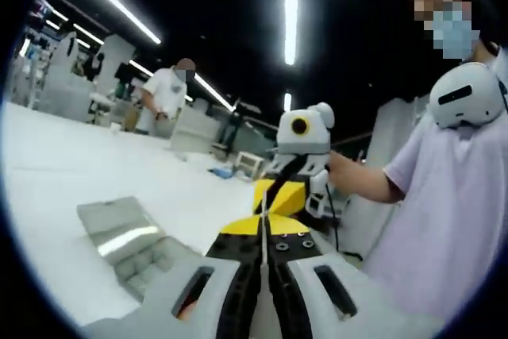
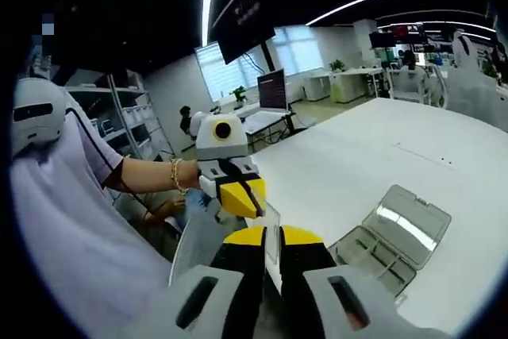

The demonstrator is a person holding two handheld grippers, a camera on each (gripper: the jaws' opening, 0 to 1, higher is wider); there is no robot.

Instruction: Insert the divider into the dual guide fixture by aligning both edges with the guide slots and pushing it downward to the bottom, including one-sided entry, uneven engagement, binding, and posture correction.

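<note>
Left gripper view: the left tongs (image 1: 263,232) clamp one edge of a thin clear divider (image 1: 263,220), the right tongs (image 1: 279,196) pinching its far edge, keeping it level above the white counter (image 1: 55,164); the clear fixture tray (image 1: 131,240) lies open just beside

Right gripper view: the same two-handed hold, tray (image 2: 393,236) to one side, insertion not begun

Table (image 2: 381,164): white, broad.
Monitor (image 2: 272,90): far desk, lit.
Bystander (image 1: 165,93): white shirt, far left.
Ceiling lights (image 1: 290,5): long strips.
</note>
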